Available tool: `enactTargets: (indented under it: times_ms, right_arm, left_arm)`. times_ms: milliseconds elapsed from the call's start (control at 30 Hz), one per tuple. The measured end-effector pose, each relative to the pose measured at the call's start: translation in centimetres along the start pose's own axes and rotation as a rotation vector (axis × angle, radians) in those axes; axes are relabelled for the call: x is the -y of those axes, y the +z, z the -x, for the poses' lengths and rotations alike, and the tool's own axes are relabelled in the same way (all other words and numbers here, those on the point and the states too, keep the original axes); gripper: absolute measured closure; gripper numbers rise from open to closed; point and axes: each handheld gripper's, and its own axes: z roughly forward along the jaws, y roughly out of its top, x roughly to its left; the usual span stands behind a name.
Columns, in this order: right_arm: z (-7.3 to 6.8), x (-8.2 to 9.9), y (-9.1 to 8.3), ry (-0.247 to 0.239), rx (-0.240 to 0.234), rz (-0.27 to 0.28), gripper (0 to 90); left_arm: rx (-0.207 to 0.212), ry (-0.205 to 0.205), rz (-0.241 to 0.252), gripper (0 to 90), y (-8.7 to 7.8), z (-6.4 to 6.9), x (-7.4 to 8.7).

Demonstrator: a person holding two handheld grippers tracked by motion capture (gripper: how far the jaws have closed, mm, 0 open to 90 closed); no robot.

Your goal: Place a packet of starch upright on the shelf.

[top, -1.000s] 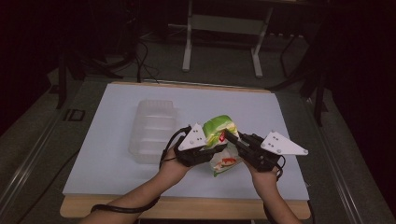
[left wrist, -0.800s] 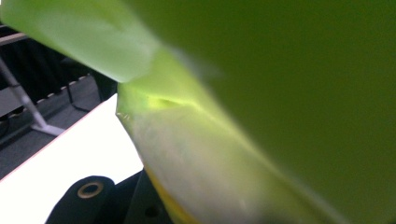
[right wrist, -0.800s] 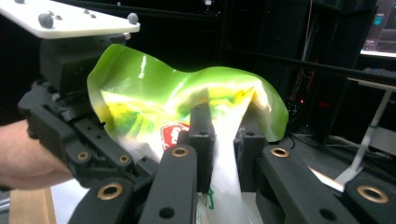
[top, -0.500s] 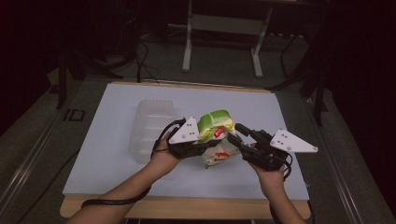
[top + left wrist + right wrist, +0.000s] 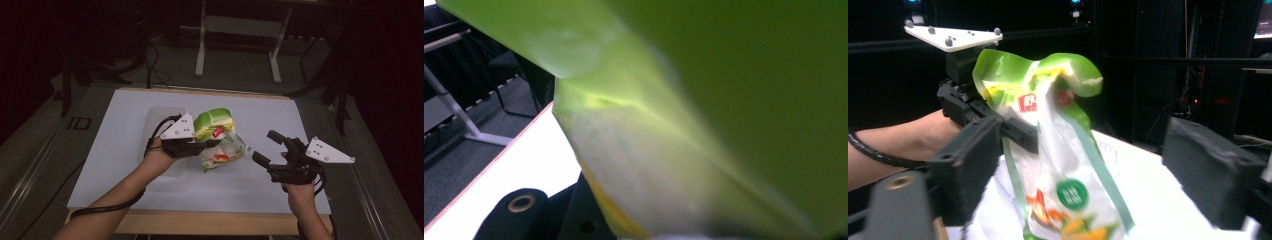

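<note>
High view: the left gripper is clamped on the green-topped, clear plastic snack bag, held above the white table beside a clear plastic tray; the right gripper, jaws just opened and empty, sits right of it. Left gripper view: the bag lies close against the lens. Right gripper view: the bag hangs upright, straight ahead.

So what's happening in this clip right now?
A person works at a white table with a tool in each hand. The left tool is clamped on a green snack bag, holding it up by its upper part. The right tool has just been opening and stands off to the side with nothing between its jaws. A clear plastic container sits behind the left hand.
</note>
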Motion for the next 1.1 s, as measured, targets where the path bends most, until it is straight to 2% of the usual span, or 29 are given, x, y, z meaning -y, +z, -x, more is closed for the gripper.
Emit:
enactTargets:
  times_ms: [33, 67, 100, 133, 200, 267, 400, 533, 667, 833, 900, 967, 1033, 1100]
  right_arm:
    - [0.0, 0.0, -0.1, -0.006, 0.009, -0.006, 13.9]
    - [0.0, 0.0, -0.1, -0.006, 0.009, -0.006, 13.1]
    - [0.0, 0.3, -0.5, -0.036, 0.022, -0.034, 12.0]
    - [0.1, 0.4, -0.7, -0.039, 0.025, -0.034, 12.0]
    - [0.3, 0.8, -0.9, -0.024, 0.016, -0.036, 12.1]
    - [0.4, 1.3, -1.2, -0.018, 0.029, -0.056, 12.3]
    - [0.7, 2.1, -1.8, 0.011, 0.030, -0.069, 13.7]
    - [0.9, 2.7, -2.4, 0.036, 0.009, -0.070, 13.9]
    - [1.1, 3.1, -2.8, 0.039, 0.010, -0.081, 13.9]
    - [1.3, 3.3, -3.2, 0.042, 0.012, -0.078, 14.1]
    - [1.4, 3.4, -3.3, 0.044, 0.006, -0.076, 14.2]
    - [1.5, 3.5, -3.3, 0.044, 0.010, -0.080, 14.2]
    - [1.5, 3.6, -3.3, 0.045, 0.009, -0.079, 14.2]
    - [1.4, 3.7, -3.3, 0.054, 0.004, -0.081, 14.3]
  left_arm:
    - [0.000, 0.000, 0.000, 73.9, 0.0, 0.0, 0.0]
    - [0.005, 0.012, -0.002, 73.9, -0.8, -0.8, 0.1]
    - [0.011, 0.017, 0.000, 73.8, -1.1, -1.1, 0.2]
    - [0.022, 0.022, -0.003, 73.8, -1.5, -1.4, 0.2]
    - [0.029, 0.038, -0.004, 73.8, -2.2, -2.0, 0.3]
    - [0.030, 0.060, -0.004, 73.8, -2.9, -2.4, 0.4]
    - [0.045, 0.071, -0.010, 73.8, -4.1, -3.4, 0.8]
    - [0.054, 0.078, -0.018, 73.8, -5.3, -4.6, 1.4]
    - [0.058, 0.081, -0.031, 73.8, -6.7, -6.0, 2.2]
    - [0.070, 0.109, -0.049, 73.8, -8.3, -7.1, 3.0]
    - [0.107, 0.133, -0.055, 73.7, -9.5, -8.0, 3.8]
    - [0.109, 0.147, -0.062, 73.7, -10.0, -8.3, 4.2]
    - [0.109, 0.147, -0.062, 73.7, -10.0, -8.3, 4.2]
    - [0.106, 0.128, -0.081, 73.7, -10.5, -9.0, 5.3]
